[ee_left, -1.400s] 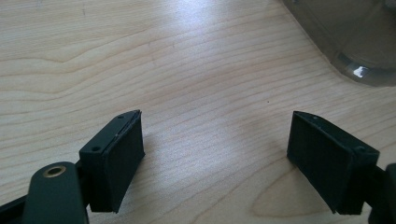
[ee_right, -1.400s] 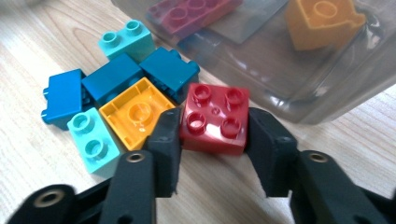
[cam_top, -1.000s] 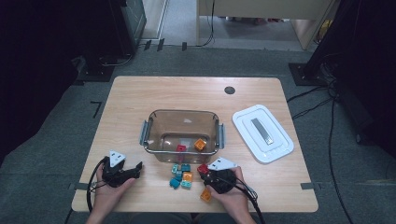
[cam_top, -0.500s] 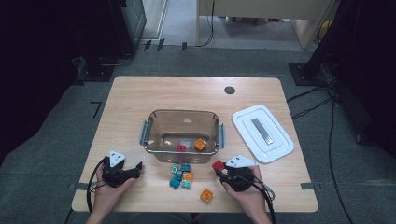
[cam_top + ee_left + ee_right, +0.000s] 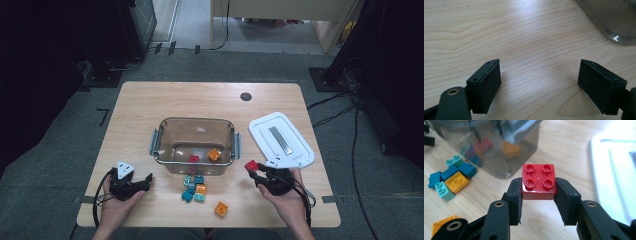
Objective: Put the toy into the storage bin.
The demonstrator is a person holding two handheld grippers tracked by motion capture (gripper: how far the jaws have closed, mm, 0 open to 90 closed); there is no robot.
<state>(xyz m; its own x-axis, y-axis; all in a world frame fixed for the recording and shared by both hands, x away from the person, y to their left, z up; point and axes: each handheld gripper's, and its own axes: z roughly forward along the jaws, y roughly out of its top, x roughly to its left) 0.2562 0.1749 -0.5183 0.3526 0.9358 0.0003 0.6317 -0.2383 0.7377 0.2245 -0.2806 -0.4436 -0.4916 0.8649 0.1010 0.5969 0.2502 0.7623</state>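
My right gripper (image 5: 252, 170) is shut on a red four-stud brick (image 5: 539, 181), held above the table just right of the clear bin (image 5: 159, 144); in the high view the red brick (image 5: 250, 165) shows at the jaw tips. Inside the bin lie a red brick (image 5: 193, 159) and an orange brick (image 5: 214, 154). In front of the bin sit several loose teal and blue bricks with an orange one (image 5: 194, 187), and a lone orange brick (image 5: 221, 208) nearer the front edge. My left gripper (image 5: 148, 180) rests at the front left, open, its pads (image 5: 487, 83) over bare wood.
A white lid (image 5: 281, 141) lies to the right of the bin, close behind my right hand. A small dark hole (image 5: 245, 96) marks the far side of the wooden table (image 5: 140, 107). Floor and cables surround the table.
My right gripper has carried the red brick up and to the right, away from the loose pile toward the bin's right end. The left gripper has stayed still.
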